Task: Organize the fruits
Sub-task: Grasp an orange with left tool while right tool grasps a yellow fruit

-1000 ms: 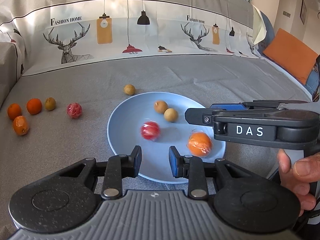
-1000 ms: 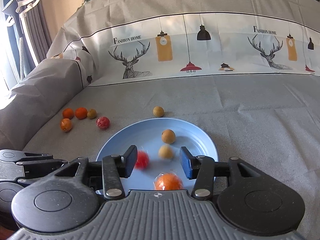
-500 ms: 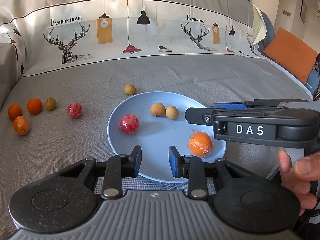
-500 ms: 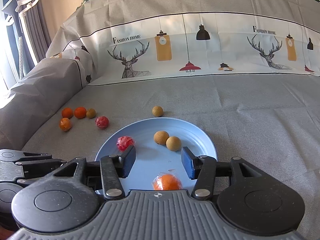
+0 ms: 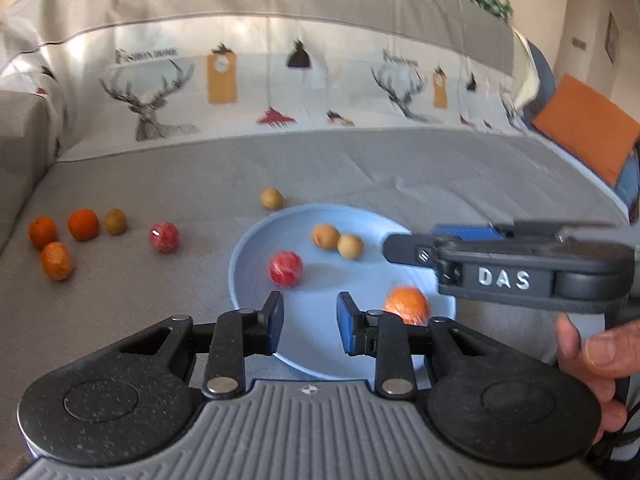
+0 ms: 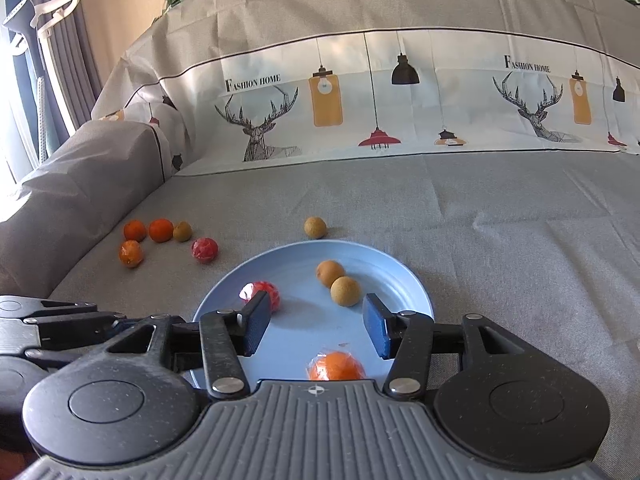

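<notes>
A blue plate (image 5: pixel 360 280) (image 6: pixel 384 268) lies on the grey sofa seat. On it are a red fruit (image 5: pixel 285 268) (image 6: pixel 264 295), two tan fruits (image 5: pixel 338 240) (image 6: pixel 336 282) and a wrapped orange (image 5: pixel 407 305) (image 6: pixel 337 366). My left gripper (image 5: pixel 310 322) is open and empty over the plate's near edge. My right gripper (image 6: pixel 314 322) is open and empty just above the orange; it also shows from the side in the left wrist view (image 5: pixel 500 268).
Loose on the seat to the left are three orange fruits (image 5: pixel 60 240) (image 6: pixel 138 240), a greenish-brown fruit (image 5: pixel 115 221) (image 6: pixel 182 231) and a red fruit (image 5: pixel 164 237) (image 6: pixel 205 249). A tan fruit (image 5: pixel 272 199) (image 6: pixel 315 227) lies just behind the plate. An orange cushion (image 5: pixel 584 132) is at the right.
The red fruit rolled left across the plate and settled; the two tan fruits shifted slightly. The left view has become blurred and shifted. Both grippers stay open.
</notes>
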Tool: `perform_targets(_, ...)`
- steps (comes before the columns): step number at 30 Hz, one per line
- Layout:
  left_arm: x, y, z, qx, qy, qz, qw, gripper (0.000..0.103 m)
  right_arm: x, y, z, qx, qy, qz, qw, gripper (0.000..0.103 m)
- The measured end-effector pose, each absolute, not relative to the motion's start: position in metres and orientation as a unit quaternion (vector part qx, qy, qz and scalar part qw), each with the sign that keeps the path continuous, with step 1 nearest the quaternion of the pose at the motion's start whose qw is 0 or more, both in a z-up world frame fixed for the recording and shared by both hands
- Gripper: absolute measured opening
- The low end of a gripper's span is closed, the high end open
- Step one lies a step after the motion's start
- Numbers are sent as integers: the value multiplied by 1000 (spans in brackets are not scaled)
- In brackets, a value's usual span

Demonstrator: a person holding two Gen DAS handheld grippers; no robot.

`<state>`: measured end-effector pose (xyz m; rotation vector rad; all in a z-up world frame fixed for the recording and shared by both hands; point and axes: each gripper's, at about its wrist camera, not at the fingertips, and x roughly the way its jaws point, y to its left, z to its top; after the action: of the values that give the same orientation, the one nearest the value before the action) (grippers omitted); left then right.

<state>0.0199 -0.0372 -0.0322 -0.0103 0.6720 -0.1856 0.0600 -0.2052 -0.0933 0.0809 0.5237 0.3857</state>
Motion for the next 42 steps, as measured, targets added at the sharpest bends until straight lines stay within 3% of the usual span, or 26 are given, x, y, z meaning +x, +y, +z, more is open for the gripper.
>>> perform_targets(1, 19, -33, -29, -13, 323, -85, 943, 19, 60, -206, -93, 43, 255, 189, 947, 52)
perform_targets(4, 20, -16, -18, -41, 307, -60, 949, 17, 60, -208, -90, 55, 250, 191, 948, 33)
perform_targets(8, 30, 11, -1, -74, 298, -22, 952, 17, 60, -207, -83, 69, 244, 195, 947, 29)
perform_targets(17, 68, 93, 0, -106, 268, 130, 949, 19, 71, -193, -67, 91, 241, 211, 943, 29)
perform_targets(19, 73, 118, -11, -176, 299, 156, 925, 19, 79, -187, -64, 86, 237, 213, 944, 29)
perform_targets(21, 76, 129, -14, -194, 299, 174, 918, 32, 89, -180, -61, 78, 234, 212, 946, 29)
perform_targets(23, 84, 132, -19, -199, 311, 171, 914, 40, 104, -173, -61, 76, 237, 211, 945, 30)
perform_targets(25, 91, 132, -24, -193, 325, 168, 911, 40, 123, -166, -64, 77, 250, 205, 943, 30)
perform_targets(28, 100, 136, -31, -188, 340, 180, 904, 54, 154, -156, -73, 81, 280, 193, 937, 34)
perform_targets(34, 112, 146, -49, -191, 364, 203, 889, 55, 213, -134, -90, 65, 318, 169, 931, 49)
perform_targets(42, 129, 150, -58, -186, 373, 213, 884, 55, 265, -110, -117, 23, 371, 161, 914, 49)
